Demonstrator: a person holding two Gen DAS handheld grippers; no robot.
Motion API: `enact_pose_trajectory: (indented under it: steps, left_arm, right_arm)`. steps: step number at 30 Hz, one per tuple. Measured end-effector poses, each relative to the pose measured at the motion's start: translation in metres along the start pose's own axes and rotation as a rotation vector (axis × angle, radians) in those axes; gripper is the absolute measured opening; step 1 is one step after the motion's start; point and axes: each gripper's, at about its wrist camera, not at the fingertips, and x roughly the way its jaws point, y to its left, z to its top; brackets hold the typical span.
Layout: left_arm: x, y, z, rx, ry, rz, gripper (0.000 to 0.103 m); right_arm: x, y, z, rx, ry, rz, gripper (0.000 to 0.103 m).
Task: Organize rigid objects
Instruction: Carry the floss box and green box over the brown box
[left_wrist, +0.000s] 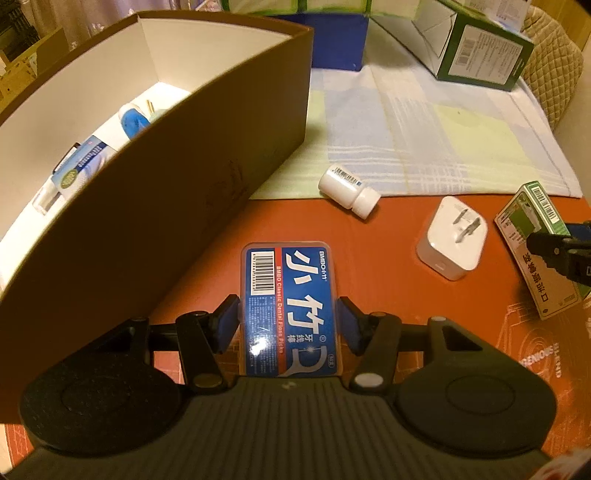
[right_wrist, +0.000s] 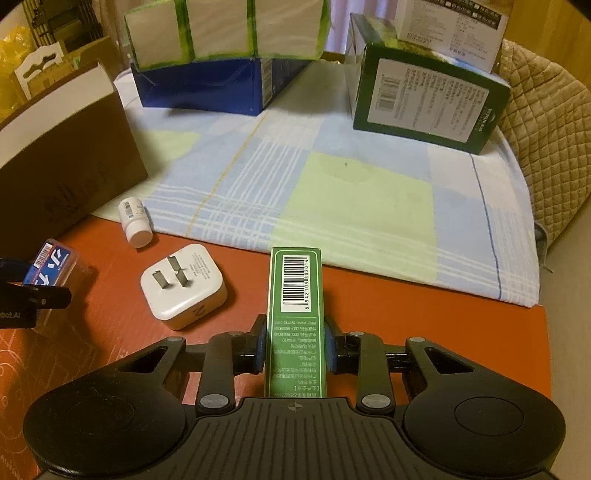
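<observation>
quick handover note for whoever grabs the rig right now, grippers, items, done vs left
Left gripper: shut on the floss box, low over the orange mat.
Right gripper: shut on the green box.
Done: a tube and a few other items lie in the brown box.
Left: put in both held items, then the white bottle and the plug, both loose on the mat.

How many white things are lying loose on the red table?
2. A little white bottle lies on its side at the cloth's edge, and a white plug sits nearer, prongs up. More could be hidden behind the brown box.
</observation>
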Motion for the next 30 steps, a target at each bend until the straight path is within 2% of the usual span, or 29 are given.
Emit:
enact_pose_trajectory:
  steps: [6, 12, 21, 30]
  left_arm:
    - [-0.029, 0.002, -0.005, -0.02, -0.044, -0.019, 0.053]
    - [-0.064, 0.009, -0.008, -0.054, -0.096, -0.031, 0.053]
    - [-0.12, 0.047, -0.008, -0.144, -0.183, 0.013, 0.053]
    - [-0.152, 0.119, 0.003, -0.28, -0.251, 0.133, 0.053]
  right_arm:
    - [-0.025, 0.001, 0.001, 0.006, -0.041, 0.028, 0.027]
    - [-0.055, 0.021, 0.01, -0.045, -0.093, 0.117, 0.027]
    - [-0.087, 0.093, 0.046, -0.199, -0.176, 0.324, 0.027]
    - [-0.088, 0.181, 0.093, -0.327, -0.241, 0.501, 0.027]
